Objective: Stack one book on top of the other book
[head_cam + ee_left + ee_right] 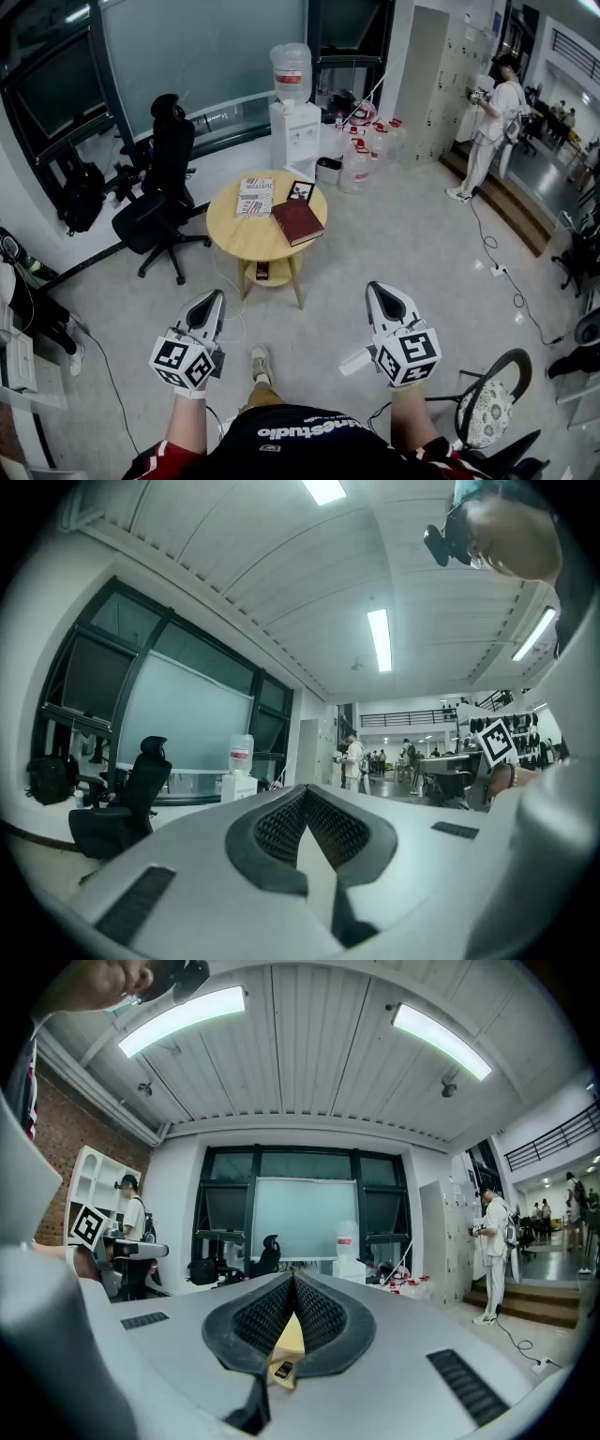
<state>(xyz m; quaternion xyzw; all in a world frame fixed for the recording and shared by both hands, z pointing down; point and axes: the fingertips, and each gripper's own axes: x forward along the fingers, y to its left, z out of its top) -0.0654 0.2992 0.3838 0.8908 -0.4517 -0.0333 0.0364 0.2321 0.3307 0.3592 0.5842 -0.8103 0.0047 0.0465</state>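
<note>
Too small or covered to tell
Cover print on the white book (pixel 255 198) is unreadable; a small dark object (pixel 262 271) under the round table (pixel 246 239) cannot be identified; the right gripper (pixel 293 1288) hides most of that table in its own view.

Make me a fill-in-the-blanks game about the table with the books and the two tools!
1. The table has a ____ top.
2. In the head view, the dark red book lies to the ____ of the white book.
3. The left tool and the right tool are both ____, holding nothing.
4. In the head view, the black office chair stands on the table's ____ side.
Missing words: round; right; shut; left.
</note>
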